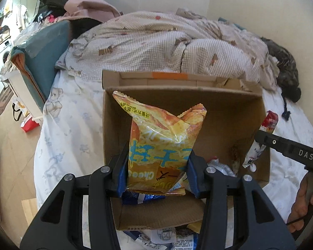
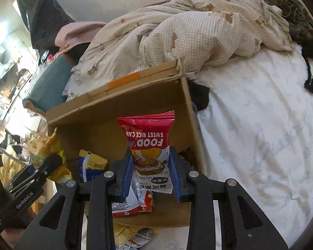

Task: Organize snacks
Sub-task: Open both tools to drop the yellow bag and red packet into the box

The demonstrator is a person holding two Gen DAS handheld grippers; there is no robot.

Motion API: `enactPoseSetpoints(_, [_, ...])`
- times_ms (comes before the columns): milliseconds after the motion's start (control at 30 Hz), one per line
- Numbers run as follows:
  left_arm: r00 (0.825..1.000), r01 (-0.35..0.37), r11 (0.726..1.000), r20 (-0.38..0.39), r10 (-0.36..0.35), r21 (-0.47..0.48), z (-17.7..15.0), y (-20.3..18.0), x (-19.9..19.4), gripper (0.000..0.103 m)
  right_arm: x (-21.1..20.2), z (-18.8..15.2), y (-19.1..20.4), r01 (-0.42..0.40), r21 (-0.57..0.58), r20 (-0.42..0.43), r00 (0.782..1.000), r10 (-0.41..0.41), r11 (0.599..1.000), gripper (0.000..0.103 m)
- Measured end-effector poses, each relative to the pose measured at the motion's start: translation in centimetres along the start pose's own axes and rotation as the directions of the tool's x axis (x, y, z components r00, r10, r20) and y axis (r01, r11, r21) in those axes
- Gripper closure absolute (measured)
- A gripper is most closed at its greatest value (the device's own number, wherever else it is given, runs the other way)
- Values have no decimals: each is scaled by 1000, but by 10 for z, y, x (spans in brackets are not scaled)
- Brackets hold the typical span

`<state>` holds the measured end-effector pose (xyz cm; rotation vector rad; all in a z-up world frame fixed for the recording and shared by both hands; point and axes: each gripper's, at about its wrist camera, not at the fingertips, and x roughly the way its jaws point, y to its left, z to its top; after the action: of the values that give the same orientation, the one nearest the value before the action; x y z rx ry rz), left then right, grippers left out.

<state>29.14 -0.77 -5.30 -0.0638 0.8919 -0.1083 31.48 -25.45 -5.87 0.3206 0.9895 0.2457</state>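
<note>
The yellow-orange crinkled foil cheese snack bag [image 1: 160, 145], printed with blue characters and the word "Cheese" upside down, stands pinched at its lower half between the blue-padded fingers of the left gripper [image 1: 158, 173], held above the open brown cardboard box [image 1: 229, 112]. The red-and-white sweet rice cake packet [image 2: 149, 145], its lettering also upside down and a picture of a brown cake on its white lower part, is clamped between the pads of the right gripper [image 2: 150, 175], over the same box's right side. In the left wrist view this packet shows at the box's right wall with the right gripper's black finger crossing it.

Inside the box lie more snacks: a blue-and-yellow pouch [image 2: 91, 164], a red-and-white wrapper [image 2: 135, 202] under the right gripper, and silver-white wrappers [image 1: 219, 166] near the bottom; the exact count is hard to tell. More packets [image 1: 167, 237] lie outside, by the near flap.

The box sits on a bed covered by a white sheet [image 1: 68, 137] with faint blue teddy-bear print. Behind it are a rumpled beige checked quilt [image 1: 167, 45], a teal cushion [image 1: 46, 56], a pink garment [image 1: 89, 6] and a dark mottled cloth [image 1: 285, 66] by the cream wall. Wooden floor [image 1: 10, 150] shows at the left.

Two grippers, two held snacks, one box.
</note>
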Motion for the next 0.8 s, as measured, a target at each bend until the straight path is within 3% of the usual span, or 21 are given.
enactPoseSetpoints(333, [999, -18, 999, -31, 17, -44, 0, 8, 7, 58, 18, 0, -1, -6, 13, -40, 999, 6, 1000, 68])
enactPoseSetpoints(500, [999, -39, 999, -15, 38, -36, 0, 8, 2, 27, 17, 0, -5, -20, 53, -30, 999, 22, 998, 66])
enactPoseSetpoints(533, [999, -36, 999, -7, 36, -33, 1, 7, 1, 25, 17, 0, -6, -15, 56, -28, 999, 17, 998, 65])
enactPoseSetpoints(600, [999, -37, 999, 5, 38, -26, 1, 6, -2, 20, 15, 0, -7, -16, 72, -21, 1000, 17, 997, 45])
enactPoseSetpoints(633, [999, -38, 999, 10, 38, -23, 2, 6, -3, 20, 13, 0, -8, -16, 83, -13, 1000, 17, 996, 22])
enactPoseSetpoints(667, [999, -36, 999, 12, 36, -24, 2, 6, -4, 19, 9, 0, -7, -16, 88, 6, 1000, 16, 996, 16])
enactPoseSetpoints(800, [1000, 8, 999, -1, -8, -44, 1, 7, -4, 19, 1, 2, 4, -3, 23, 23, 1000, 2, 1000, 16])
